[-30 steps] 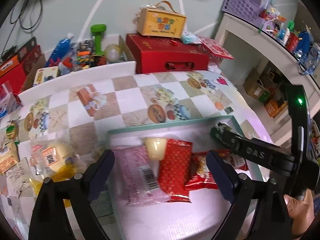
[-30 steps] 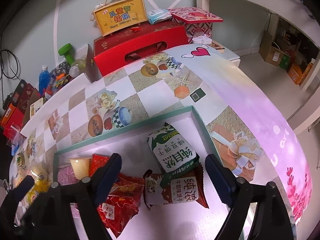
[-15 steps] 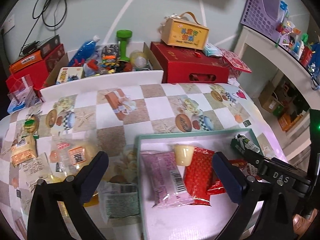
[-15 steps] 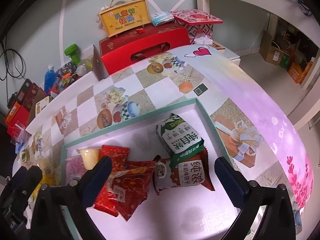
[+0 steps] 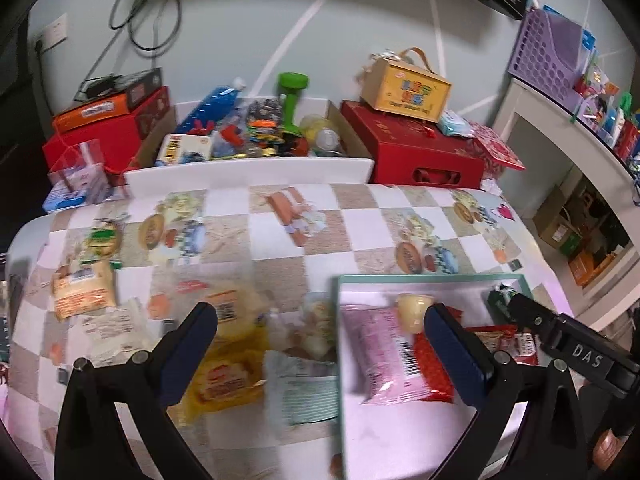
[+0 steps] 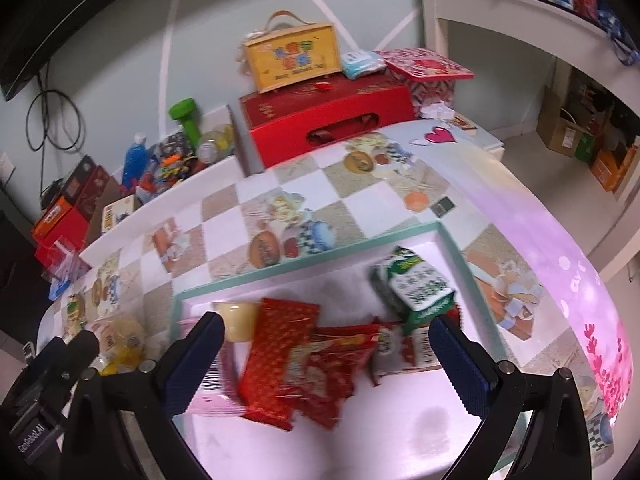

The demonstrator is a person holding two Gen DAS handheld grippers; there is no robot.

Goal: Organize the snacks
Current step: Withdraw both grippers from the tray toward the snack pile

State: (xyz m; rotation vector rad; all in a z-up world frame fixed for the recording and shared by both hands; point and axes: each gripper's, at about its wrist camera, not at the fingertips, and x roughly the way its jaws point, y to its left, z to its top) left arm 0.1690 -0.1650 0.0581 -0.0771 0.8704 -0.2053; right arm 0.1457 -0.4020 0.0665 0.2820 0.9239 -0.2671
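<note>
In the tray (image 6: 304,265), two red packets (image 6: 280,356), one pink packet (image 5: 384,354), both grippers (image 5: 320,344) (image 6: 326,354) wide open, empty.

Checkered table (image 5: 280,272) (tray (image 5: 420,279), loose snack packets (image 5: 224,376))

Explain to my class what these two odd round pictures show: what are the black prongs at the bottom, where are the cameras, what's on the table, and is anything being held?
A person holds a two-fingered black gripper in each hand, each with its own fisheye camera looking along the fingers. One picture is from the left gripper, one from the right gripper. Both are open and hold nothing. On the checked tablecloth sits a white tray with a green rim holding a pink packet, red packets, a green-and-white biscuit pack and a small yellow cup. Yellow packets lie outside.
</note>
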